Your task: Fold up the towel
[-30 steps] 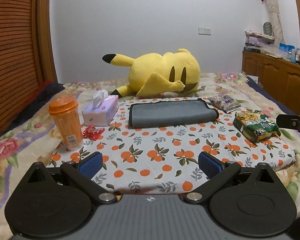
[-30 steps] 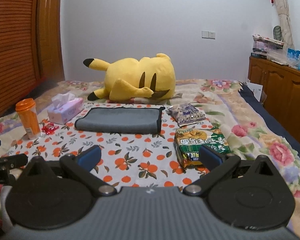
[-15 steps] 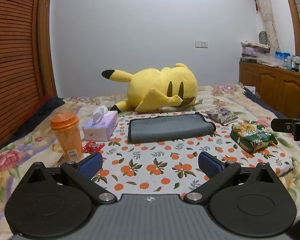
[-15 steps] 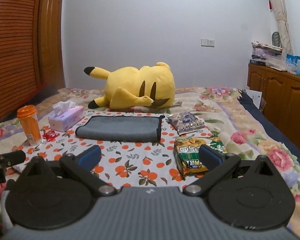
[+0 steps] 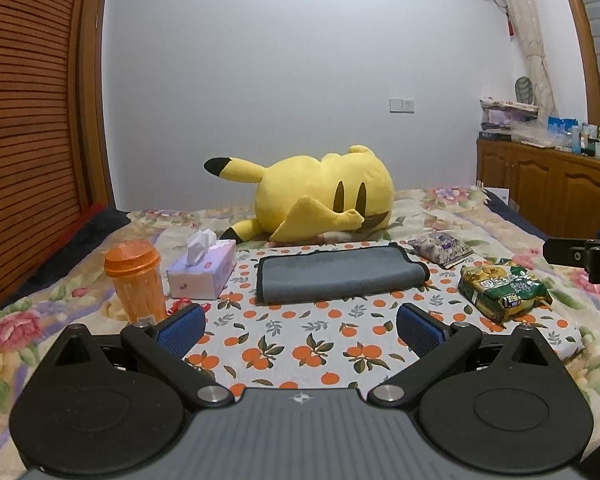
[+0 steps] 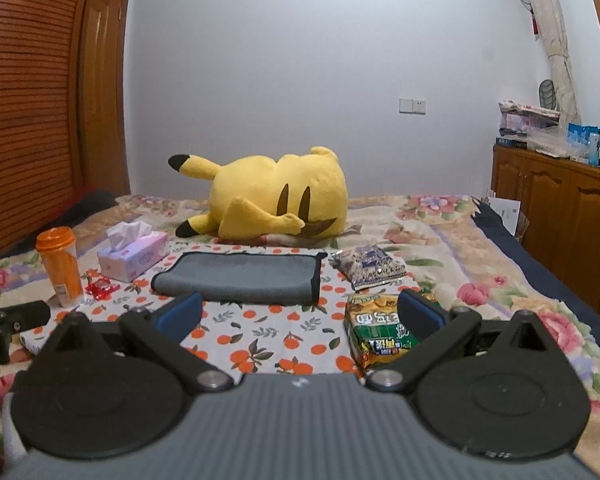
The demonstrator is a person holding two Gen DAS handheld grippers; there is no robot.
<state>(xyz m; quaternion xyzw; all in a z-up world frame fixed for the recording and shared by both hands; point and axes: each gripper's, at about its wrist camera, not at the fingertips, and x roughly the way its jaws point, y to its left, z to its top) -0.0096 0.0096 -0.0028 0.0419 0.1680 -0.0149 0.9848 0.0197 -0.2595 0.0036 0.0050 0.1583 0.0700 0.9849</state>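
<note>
A grey towel (image 5: pixel 338 274) with a dark edge lies folded flat on the orange-print cloth (image 5: pixel 300 340), in front of a yellow plush toy. It also shows in the right wrist view (image 6: pixel 240 278). My left gripper (image 5: pixel 300 326) is open and empty, held well short of the towel's near edge. My right gripper (image 6: pixel 300 314) is open and empty, also back from the towel, with its right finger in front of a green snack bag (image 6: pixel 376 330).
An orange cup (image 5: pixel 136 280), a tissue box (image 5: pixel 202 270) and a red wrapper (image 6: pixel 102 289) lie left of the towel. A purple packet (image 5: pixel 440 248) and the green snack bag (image 5: pixel 502 288) lie to its right. The plush toy (image 5: pixel 324 196) lies behind. A wooden cabinet (image 6: pixel 560 200) stands at the right.
Both grippers have tilted up and drawn back a little, so the towel sits lower and farther in both views. Both stay open. The towel has not moved.
</note>
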